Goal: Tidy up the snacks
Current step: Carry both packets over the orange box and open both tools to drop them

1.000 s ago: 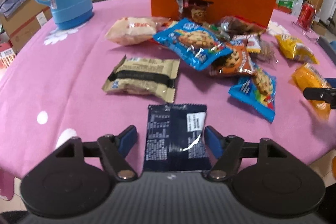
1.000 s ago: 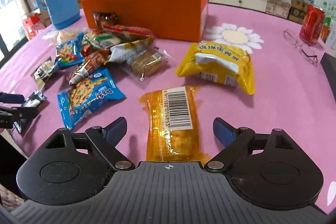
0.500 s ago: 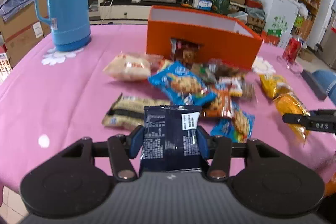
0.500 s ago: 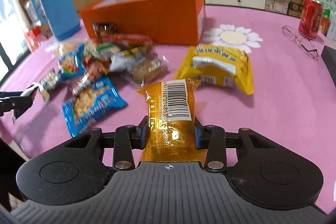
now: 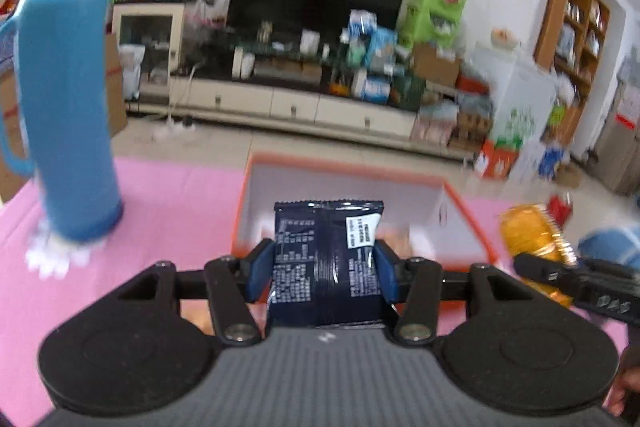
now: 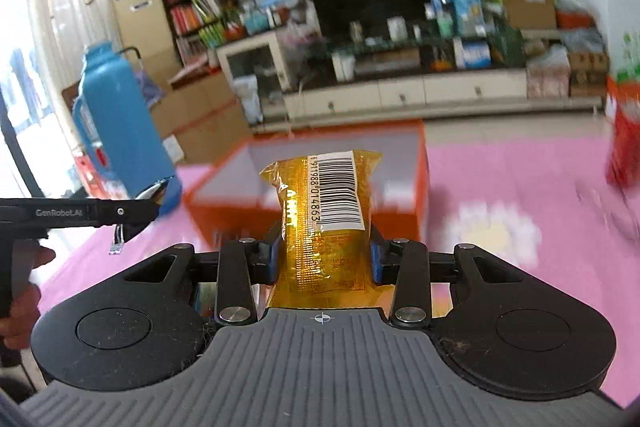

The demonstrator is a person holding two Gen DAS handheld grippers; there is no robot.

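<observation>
Lifted off the pink tablecloth [image 5: 176, 195] since the earlier frames, both packets now riding in the air toward the orange box [image 5: 466, 211]. Left gripper [image 5: 325, 269] clenching the dark blue snack packet [image 5: 326, 267] by its two long sides, jaws having just been closing onto it; right gripper [image 6: 325, 247] likewise having just been closing, now pinching the yellow barcode-labelled packet [image 6: 320, 227] at its waist. Both packets hanging before the box's near wall, not yet over the opening. Judging progress: early going, with two packets picked and none of these dropped in; the box interior showing white and mostly bare where visible. Still waiting below the views, presumably, the remaining snack heap. Standing clear at the table's left edge, the blue thermos [image 5: 66, 115]; sitting near the right edge, a red can [image 6: 624, 143]. Leaving open room above the box for both grippers side by side.
</observation>
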